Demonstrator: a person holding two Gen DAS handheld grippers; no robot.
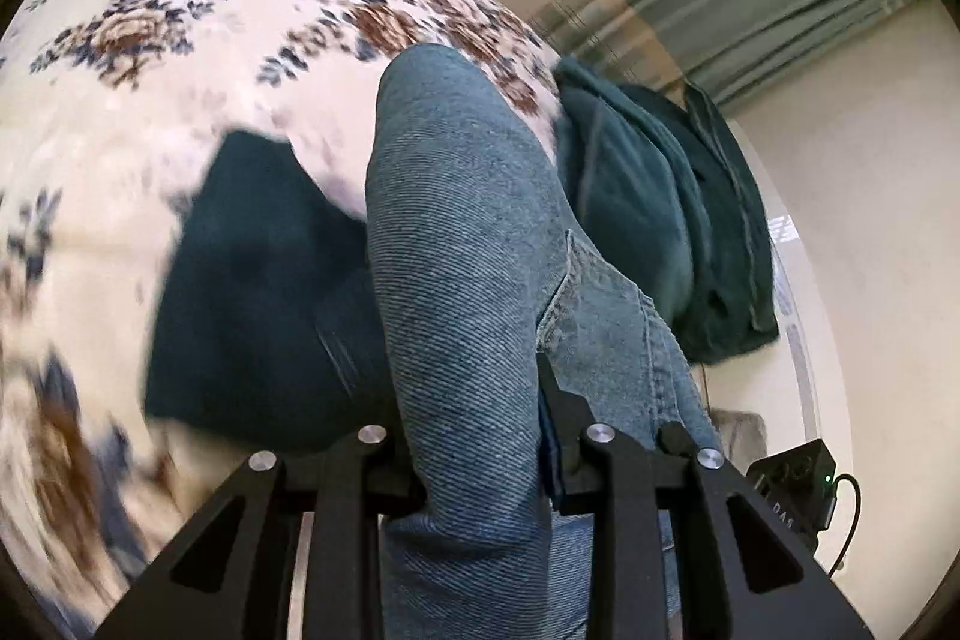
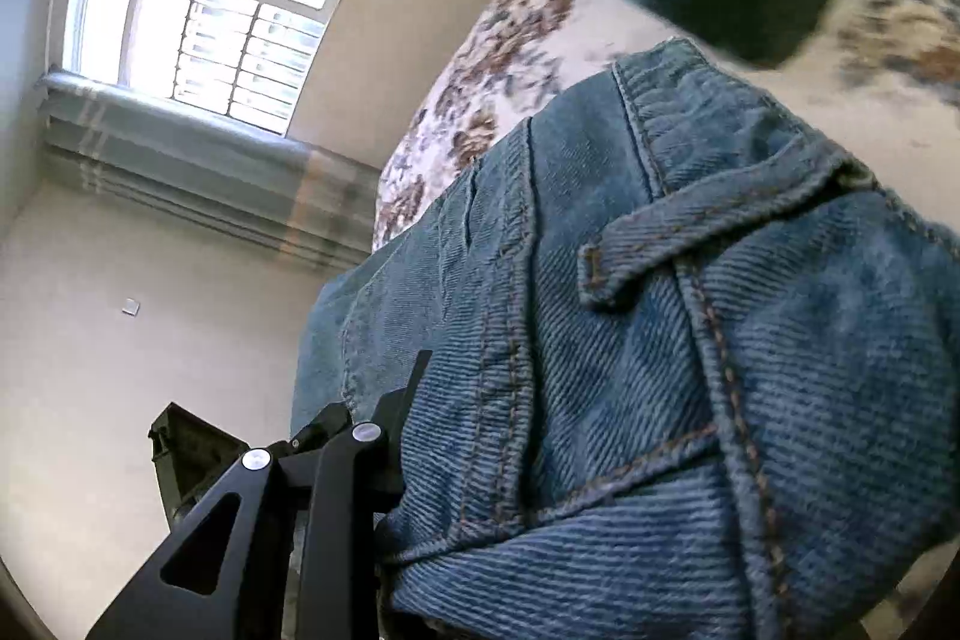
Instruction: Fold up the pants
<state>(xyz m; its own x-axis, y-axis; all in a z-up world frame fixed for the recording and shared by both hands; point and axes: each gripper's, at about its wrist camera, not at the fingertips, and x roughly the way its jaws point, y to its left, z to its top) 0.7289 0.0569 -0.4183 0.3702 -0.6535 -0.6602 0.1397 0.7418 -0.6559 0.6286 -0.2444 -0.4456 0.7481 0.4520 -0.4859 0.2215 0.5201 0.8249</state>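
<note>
From the left wrist, the left claw (image 1: pixel 480 466) is clamped on a thick fold of the blue jeans (image 1: pixel 468 244), which rise straight ahead of it and drape over its fingers. Beyond and to the left of the claw lies the flowered bedspread (image 1: pixel 180 58), with a dark green garment (image 1: pixel 258 292) flat on it; a second dark green heap (image 1: pixel 660 202) sits ahead to the right.

From the right wrist, the right claw (image 2: pixel 414 466) has denim bunched between its fingers near the waistband, so it looks shut on the jeans (image 2: pixel 660 340), though only one finger shows. A belt loop (image 2: pixel 660 244) and pocket seams lie just ahead and to the right of it.

The denim looks heavy, fairly stiff and not slippery. I'd judge the waistband and seams the firmest places to hold, since a single layer would sag.
</note>
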